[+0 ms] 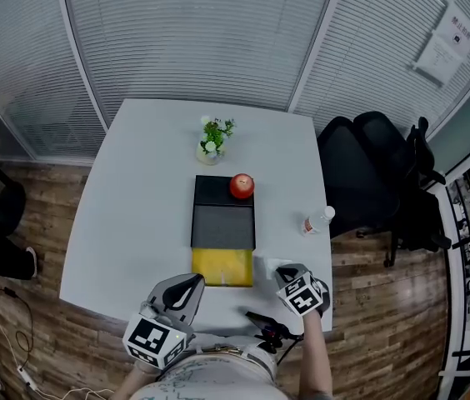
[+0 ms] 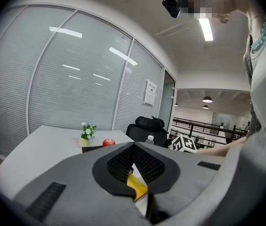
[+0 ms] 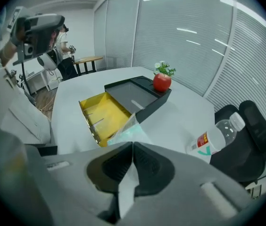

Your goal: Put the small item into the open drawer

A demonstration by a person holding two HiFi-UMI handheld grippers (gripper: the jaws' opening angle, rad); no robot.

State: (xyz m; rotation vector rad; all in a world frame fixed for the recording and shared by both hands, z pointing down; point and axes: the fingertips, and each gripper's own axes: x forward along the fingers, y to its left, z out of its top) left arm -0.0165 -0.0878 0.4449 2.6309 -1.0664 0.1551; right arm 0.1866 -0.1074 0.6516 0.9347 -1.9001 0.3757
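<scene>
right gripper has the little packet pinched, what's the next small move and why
Probably carry the right gripper sideways until it is over the yellow drawer. Its jaws are shut on the small packet, which hangs just off the drawer's front corner, not yet above it.

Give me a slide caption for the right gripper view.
Right gripper shut on a clear packet near the open yellow drawer; apple on the box.

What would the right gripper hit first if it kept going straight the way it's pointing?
Probably the white table, just beside the yellow drawer, past the packet its fingers pinch; depth is unclear.
</scene>
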